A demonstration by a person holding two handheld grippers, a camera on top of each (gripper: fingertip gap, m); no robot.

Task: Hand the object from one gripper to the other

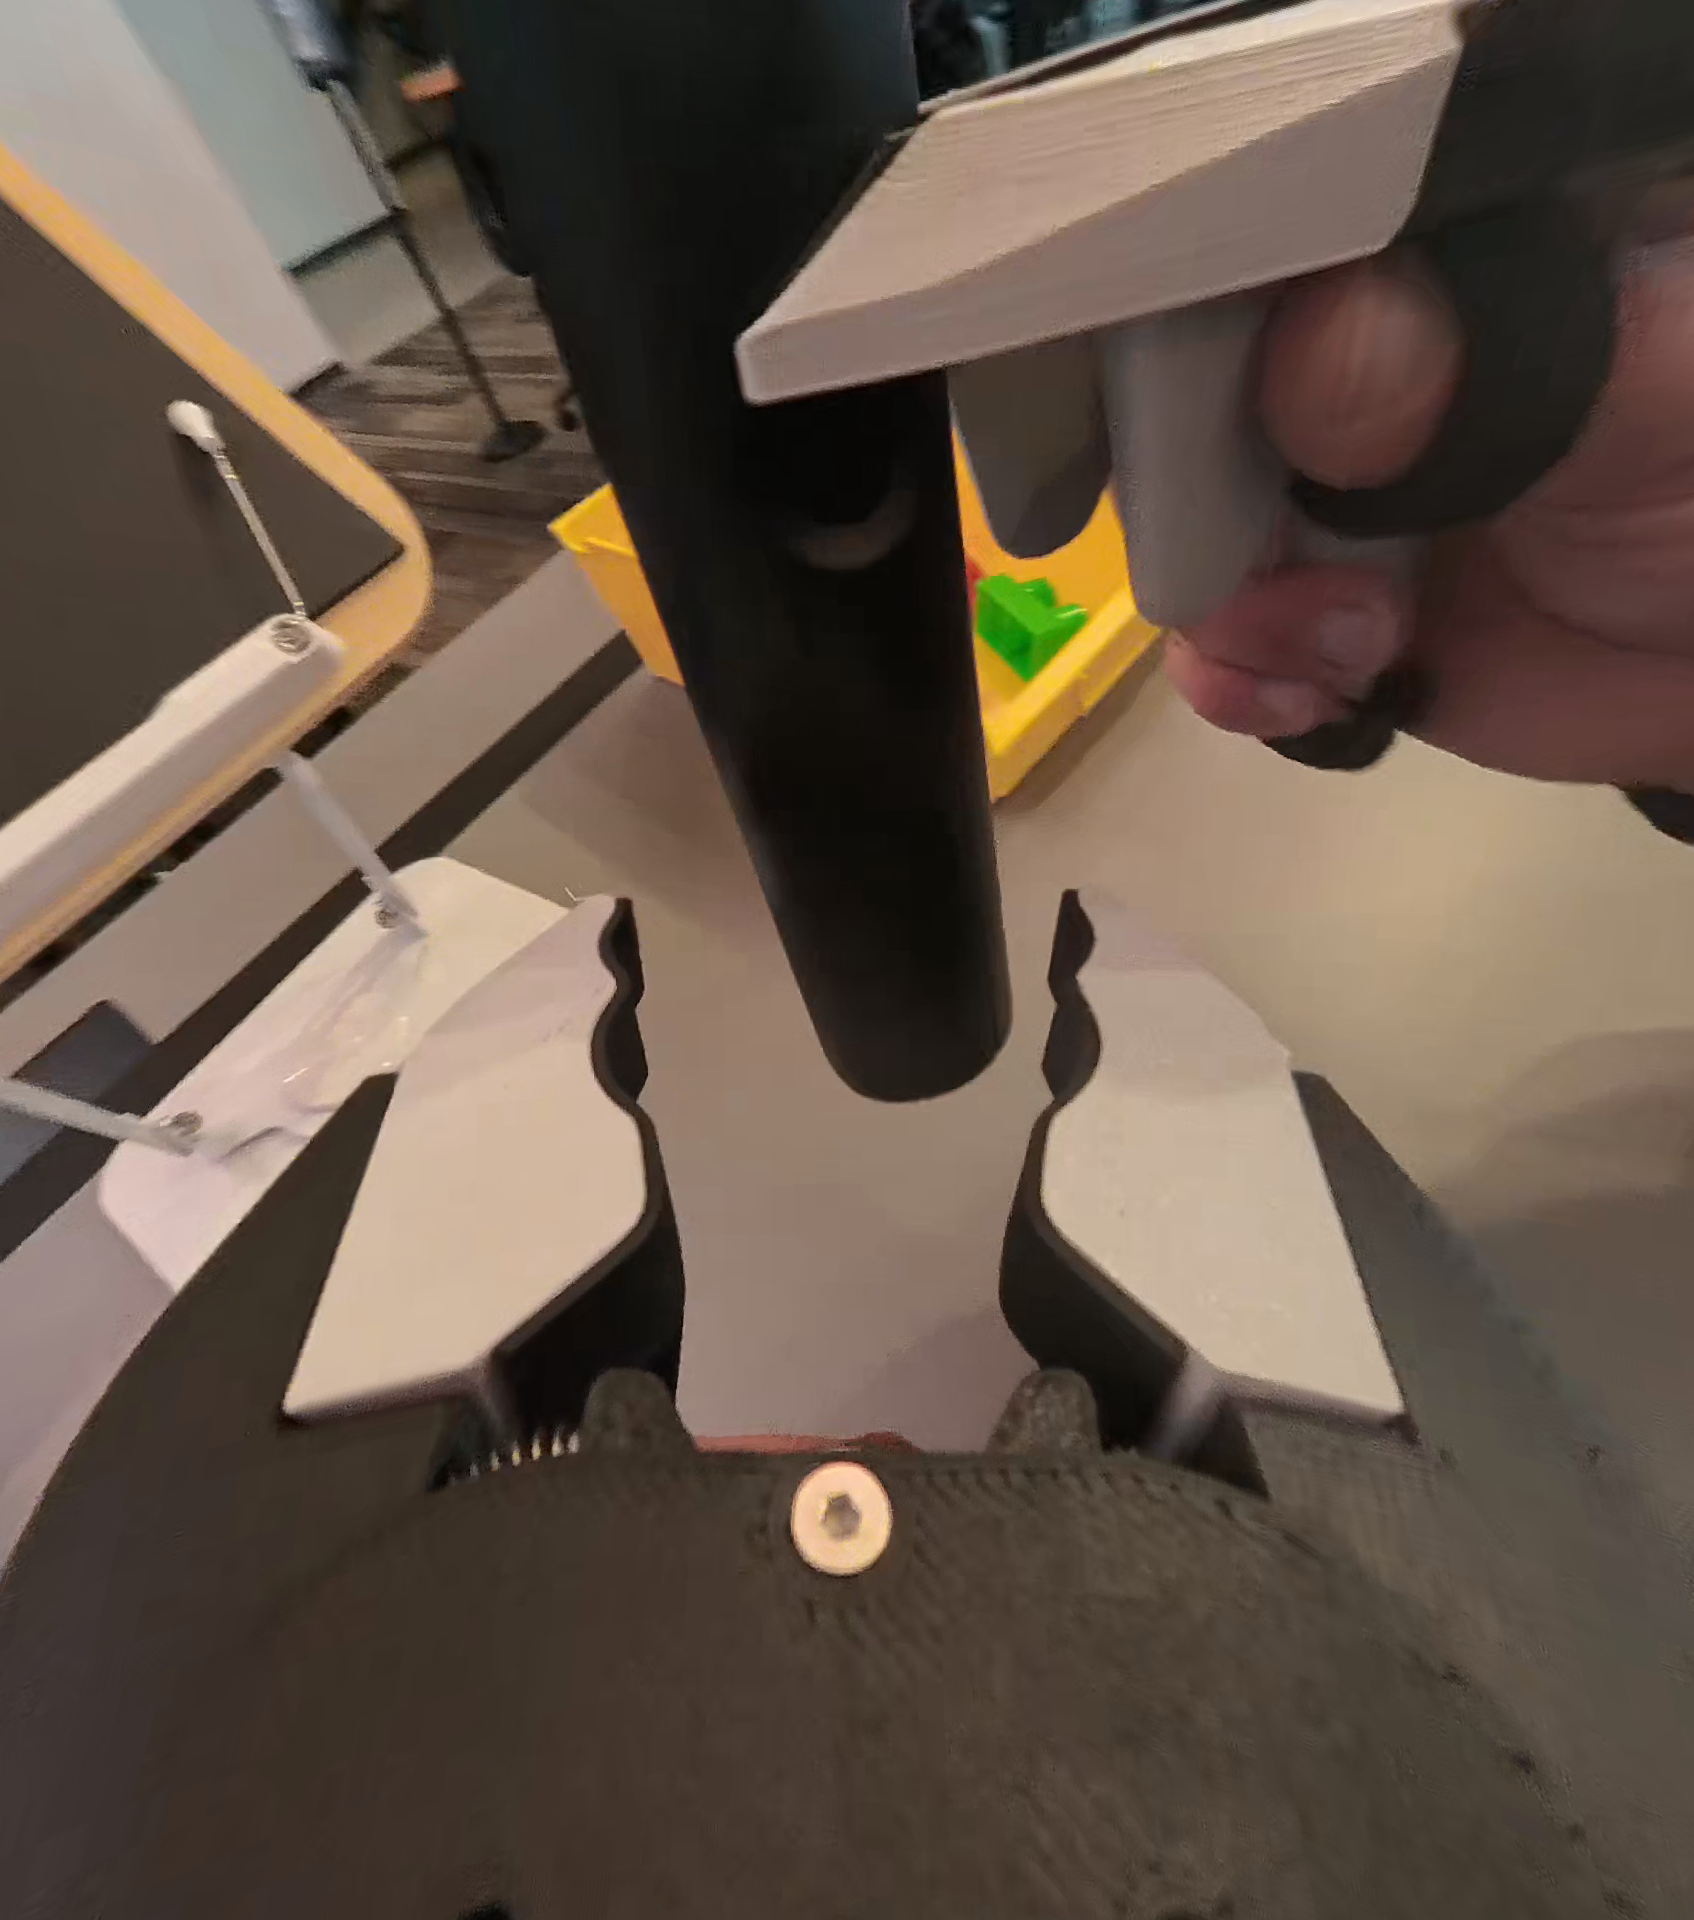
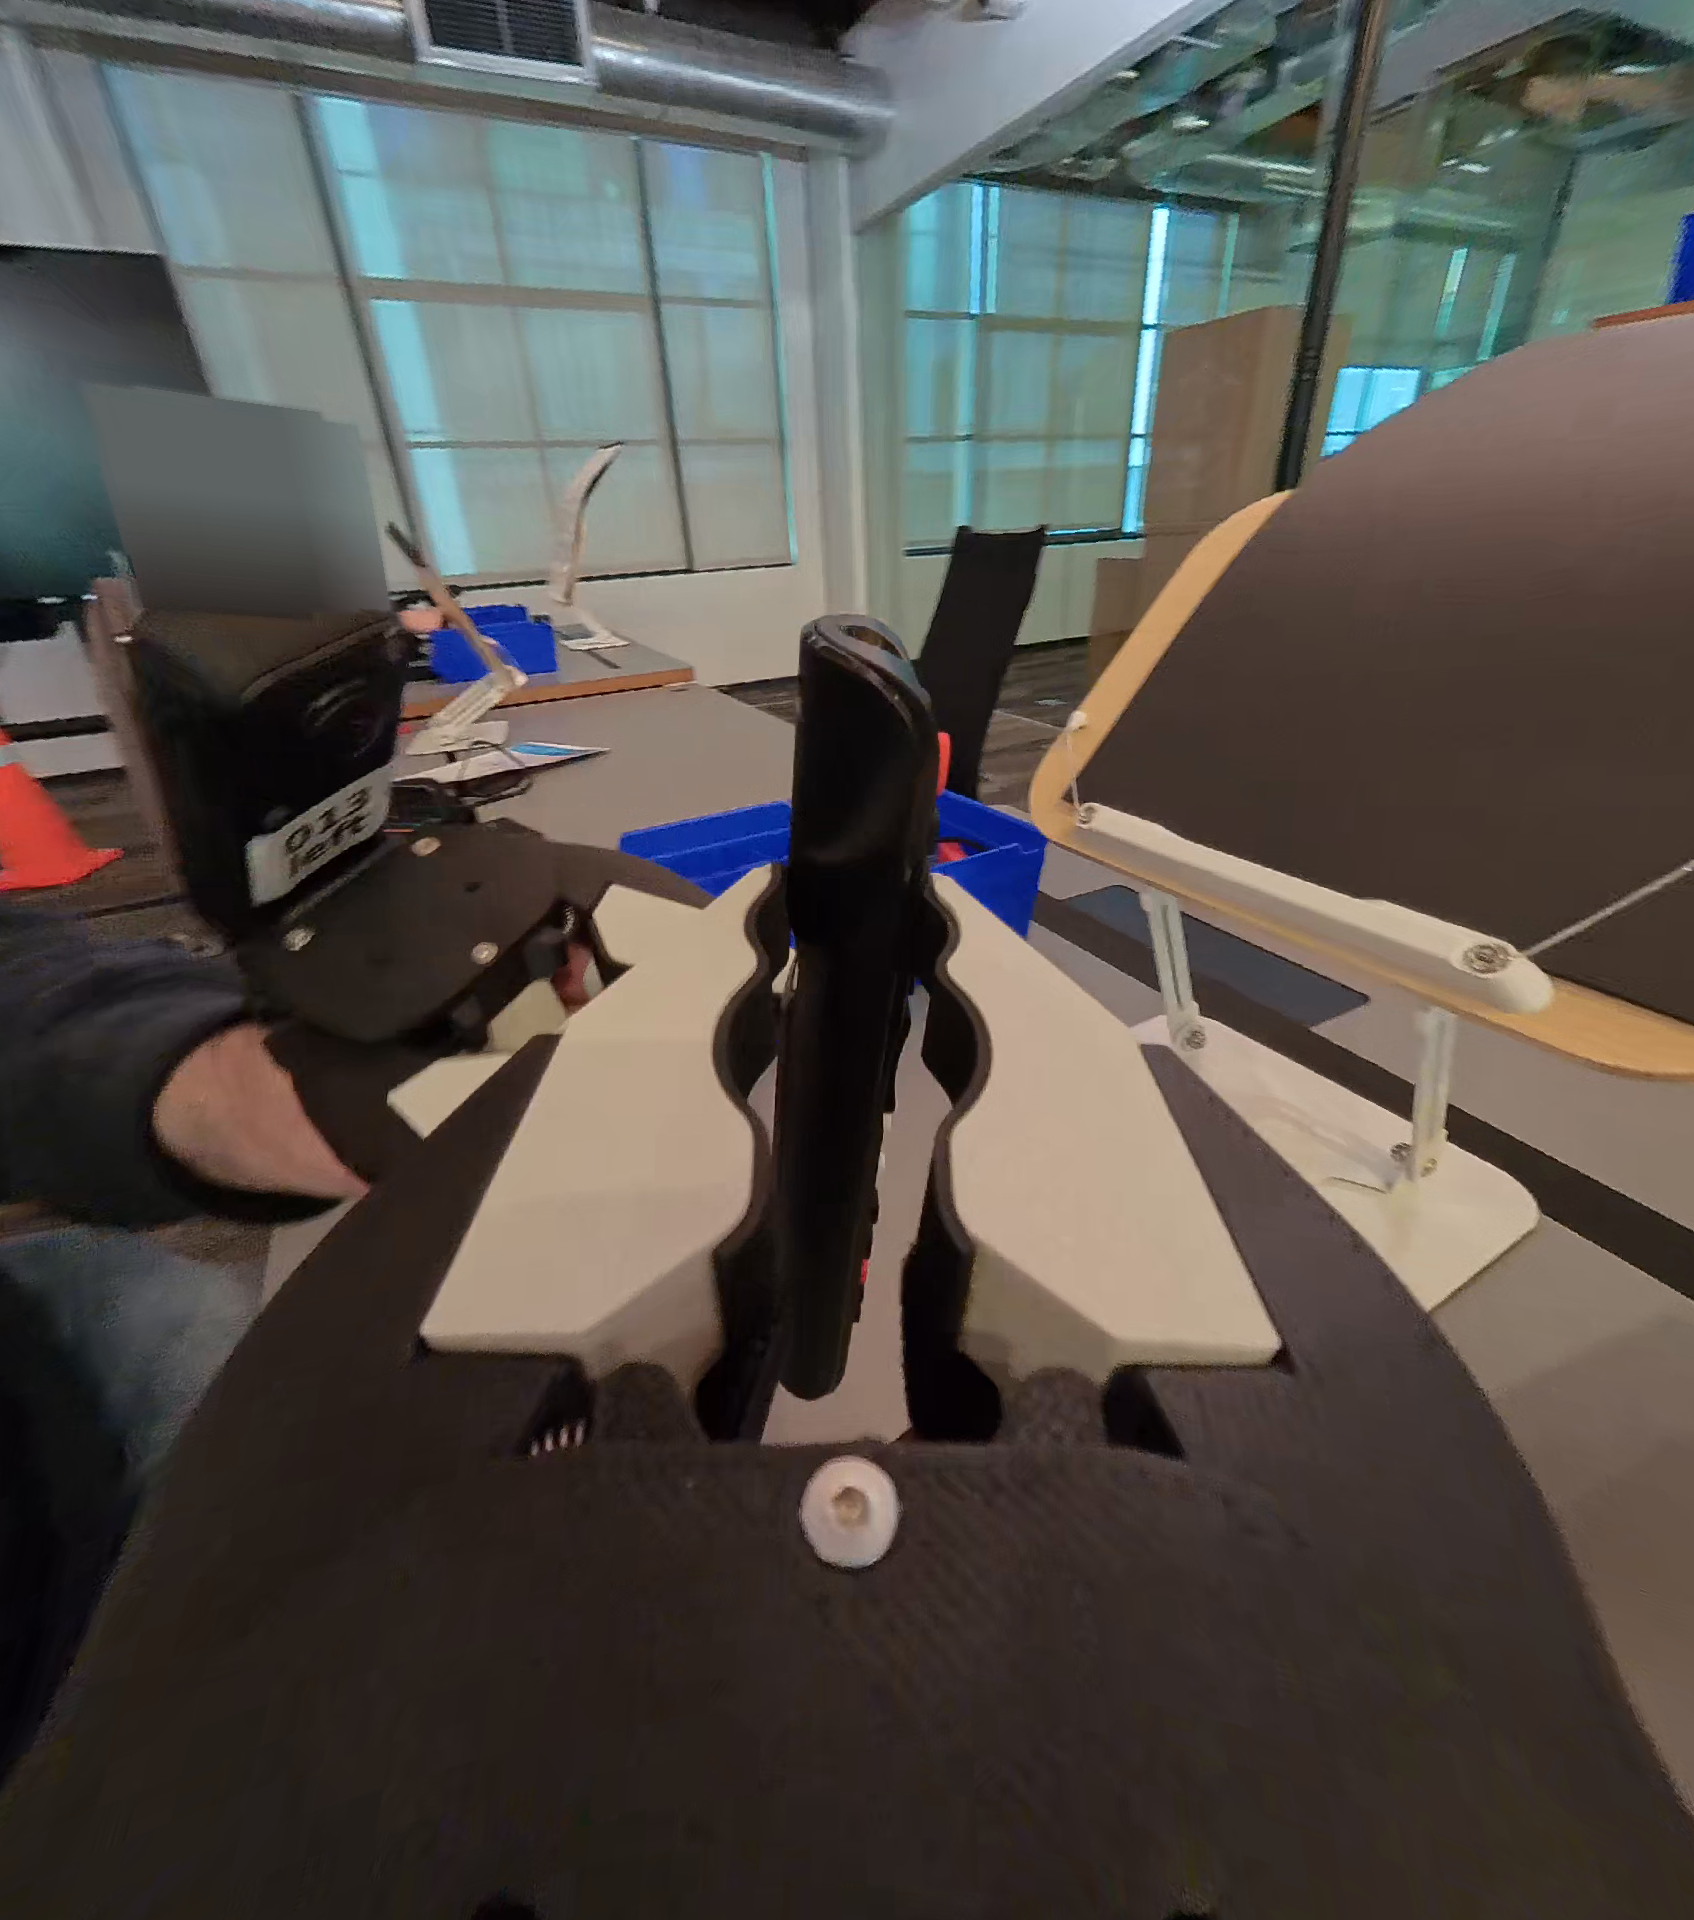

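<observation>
- As seen in the left wrist view, the left gripper (image 1: 843, 997) is spread wide with nothing held; the black object (image 1: 801, 623) hangs end-first into the far part of the gap between its fingers, untouched by either pad, its long axis running away and upward.
- In the right wrist view, the right gripper (image 2: 853, 997) is clamped on the black object (image 2: 848, 935), which is held upright; the left gripper (image 2: 510, 966) is seen just to its left.

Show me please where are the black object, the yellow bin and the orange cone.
black object (image 1: 801, 644), left wrist view, on the middle of its long body.
yellow bin (image 1: 1061, 707), left wrist view, on its near wall.
orange cone (image 2: 17, 805), right wrist view, on its lower body.
</observation>
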